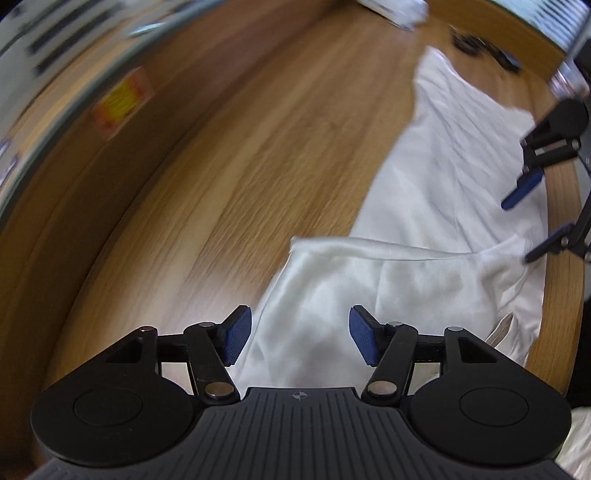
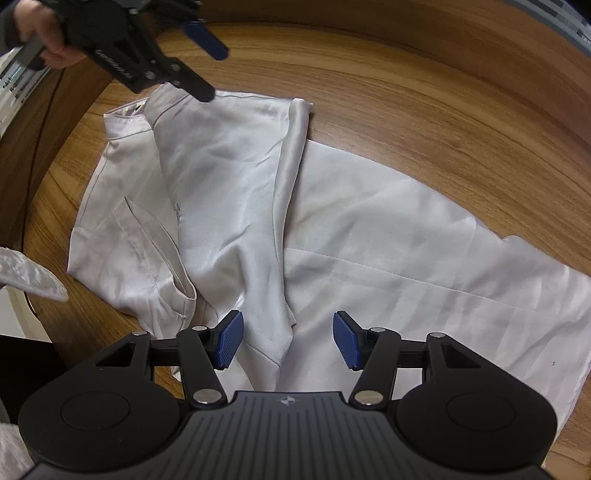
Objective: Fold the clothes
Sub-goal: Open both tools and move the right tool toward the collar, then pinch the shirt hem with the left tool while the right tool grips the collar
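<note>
A white garment (image 2: 369,229) lies spread on the wooden table (image 2: 443,92). One glossy part of it (image 2: 225,177) is folded over the middle, and a collar and a pocket show at the left. My right gripper (image 2: 288,339) hovers open over the garment's near edge, with cloth below its blue pads but none pinched. My left gripper (image 2: 212,70) hangs open above the far corner of the folded part and holds nothing. In the blurred left wrist view, the left gripper (image 1: 301,338) is open over the garment (image 1: 443,184), and the right gripper (image 1: 532,221) stands open at the right edge.
A person's hand (image 2: 48,40) holds the left gripper. A second pale cloth (image 2: 33,273) lies off the table's left edge. Farther off are a yellow and red sticker (image 1: 123,99), dark small items (image 1: 480,46) and a white bundle (image 1: 399,11). The table's edge (image 1: 557,258) runs beside the garment.
</note>
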A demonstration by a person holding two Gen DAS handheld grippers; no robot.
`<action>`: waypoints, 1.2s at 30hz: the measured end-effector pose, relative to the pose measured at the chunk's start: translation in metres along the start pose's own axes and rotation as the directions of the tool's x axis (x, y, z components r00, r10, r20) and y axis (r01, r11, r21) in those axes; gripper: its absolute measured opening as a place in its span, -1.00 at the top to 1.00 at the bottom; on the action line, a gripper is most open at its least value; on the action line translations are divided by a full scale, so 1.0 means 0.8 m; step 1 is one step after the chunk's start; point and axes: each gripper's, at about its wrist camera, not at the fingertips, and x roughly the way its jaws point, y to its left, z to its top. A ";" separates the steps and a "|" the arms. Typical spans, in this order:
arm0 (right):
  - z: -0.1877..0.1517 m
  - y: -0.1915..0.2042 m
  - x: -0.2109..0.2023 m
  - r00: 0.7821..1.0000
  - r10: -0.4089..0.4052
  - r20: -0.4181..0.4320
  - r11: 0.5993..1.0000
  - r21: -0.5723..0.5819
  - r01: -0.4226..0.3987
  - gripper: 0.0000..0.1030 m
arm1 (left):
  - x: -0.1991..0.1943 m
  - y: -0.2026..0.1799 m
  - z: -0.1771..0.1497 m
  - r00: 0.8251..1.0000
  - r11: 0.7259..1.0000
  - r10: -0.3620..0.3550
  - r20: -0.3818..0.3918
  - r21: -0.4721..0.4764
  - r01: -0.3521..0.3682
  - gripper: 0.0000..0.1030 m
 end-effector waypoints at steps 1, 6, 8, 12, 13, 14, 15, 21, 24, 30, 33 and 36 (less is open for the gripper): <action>0.000 0.000 0.000 1.000 0.006 0.001 1.000 0.001 -0.006 -0.18 | 0.009 0.000 0.009 0.999 0.998 -0.029 -0.018 0.063 0.030 -0.20; 0.001 0.000 0.007 1.000 0.025 -0.010 1.000 -0.009 -0.025 -0.18 | 0.037 -0.008 0.034 0.994 0.973 -0.044 -0.096 0.222 0.064 -0.20; 0.001 0.000 0.010 0.999 0.029 -0.015 1.000 -0.012 -0.029 -0.18 | 0.047 -0.010 0.045 0.991 0.959 -0.053 -0.122 0.269 0.084 -0.20; 0.002 0.001 0.014 0.999 0.036 -0.019 0.999 -0.016 -0.036 -0.20 | 0.057 -0.014 0.059 0.991 0.927 -0.060 -0.122 0.362 0.100 -0.20; 0.002 0.001 0.014 0.999 0.037 -0.019 0.999 -0.018 -0.037 -0.21 | 0.061 -0.013 0.064 0.991 0.923 -0.055 -0.123 0.372 0.097 -0.20; 0.002 0.002 0.015 0.999 0.038 -0.017 0.999 -0.021 -0.039 -0.22 | 0.065 -0.012 0.069 0.991 0.919 -0.053 -0.126 0.382 0.097 -0.20; 0.002 0.003 0.016 0.999 0.040 -0.015 0.999 -0.023 -0.040 -0.23 | 0.067 -0.012 0.071 0.989 0.913 -0.064 -0.132 0.392 0.112 -0.20; 0.003 0.002 0.021 0.999 0.044 -0.012 0.999 -0.017 -0.044 -0.26 | 0.081 -0.019 0.073 0.974 0.853 -0.110 -0.198 0.483 0.195 -0.18; 0.004 -0.001 0.022 0.999 0.043 -0.013 0.999 -0.014 -0.044 -0.26 | 0.089 -0.021 0.070 0.963 0.838 -0.131 -0.235 0.494 0.234 -0.18; 0.006 -0.007 0.027 0.999 0.047 -0.007 0.999 0.005 -0.047 -0.26 | 0.093 -0.022 0.067 0.961 0.827 -0.149 -0.234 0.503 0.250 0.14; 0.007 -0.008 0.030 0.999 0.050 -0.003 0.999 0.022 -0.050 -0.26 | 0.091 -0.017 0.069 0.964 0.844 -0.152 -0.219 0.478 0.242 0.54; 0.006 -0.006 0.032 0.998 0.057 0.001 0.998 0.034 -0.057 -0.26 | 0.088 -0.009 0.071 0.960 0.865 -0.180 -0.215 0.430 0.259 0.71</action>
